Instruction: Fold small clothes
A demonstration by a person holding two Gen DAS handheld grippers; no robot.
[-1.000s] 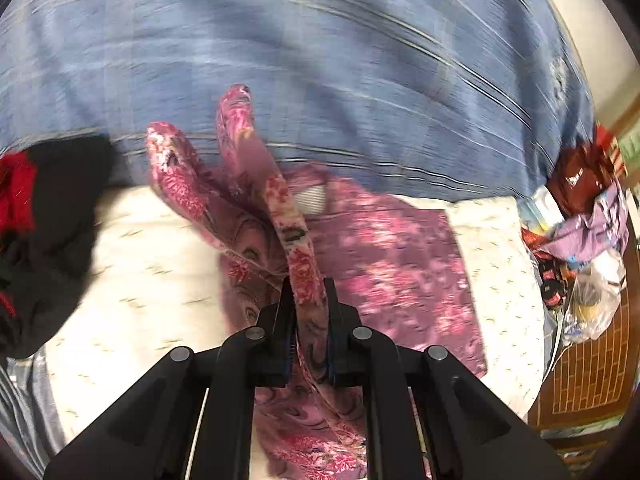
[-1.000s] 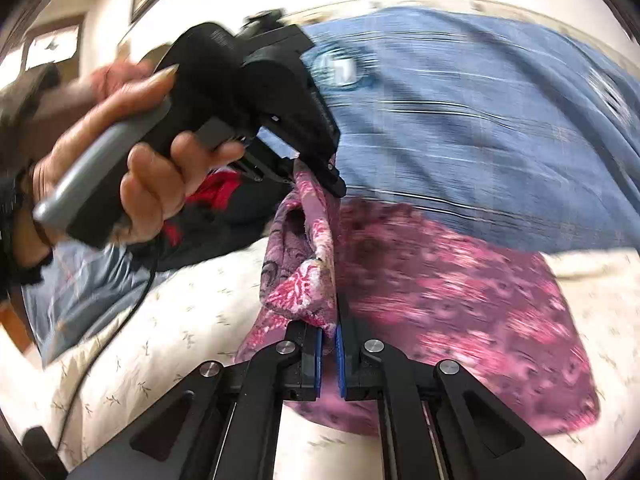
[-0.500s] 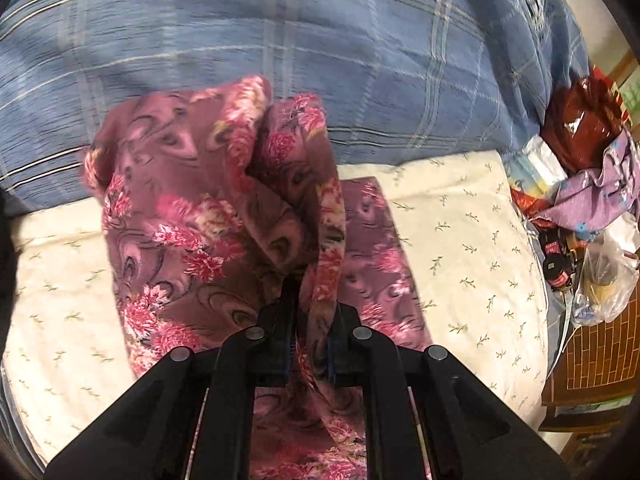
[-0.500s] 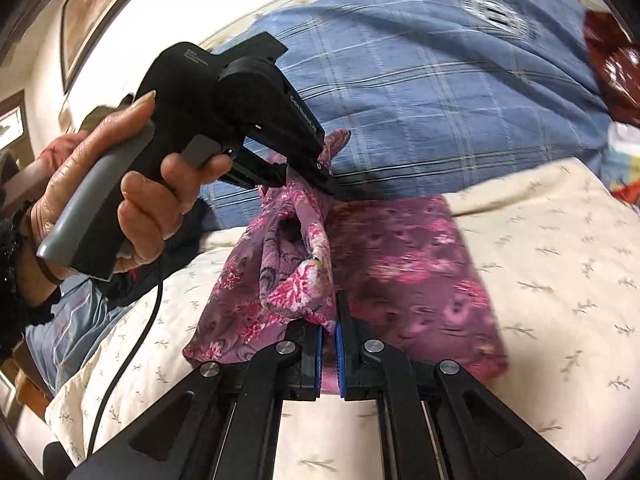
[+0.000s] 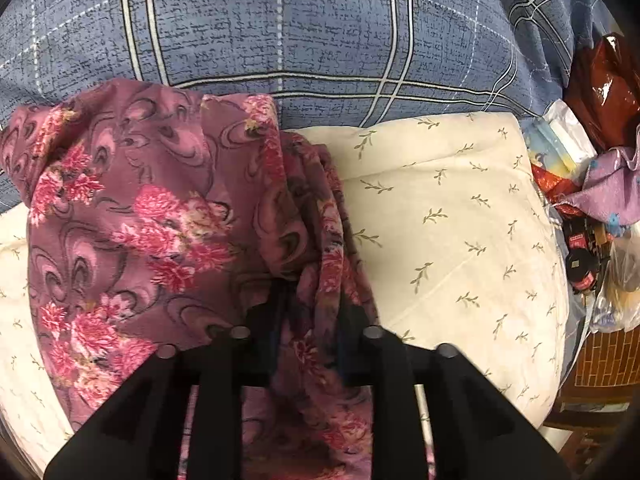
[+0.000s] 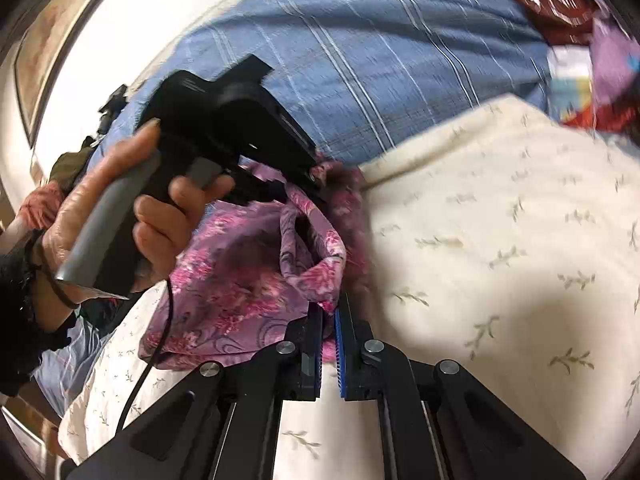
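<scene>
A purple garment with pink flowers [image 5: 140, 220] lies bunched and doubled over on the cream bedding. My left gripper [image 5: 308, 312] points steeply down at it. Its jaws are opening, and a loose strand of the cloth still hangs in the gap between them. In the right wrist view a hand [image 6: 120, 208] holds that left gripper [image 6: 316, 178] just beyond the garment [image 6: 240, 280]. My right gripper [image 6: 329, 320] is shut on a gathered corner of the same cloth, low over the bedding.
Cream bedding with leaf sprigs [image 5: 460, 220] stretches off to the right. Behind it lies a blue plaid blanket [image 5: 280, 32]. Bags and cloth clutter [image 5: 600, 200] pile up at the far right beside wooden furniture [image 5: 600, 360]. A black cable [image 6: 160, 340] trails from the left gripper.
Both grippers came down and across with the lifted edge, so the garment now lies doubled over. The left jaws have widened around the cloth. The right stays clamped.
</scene>
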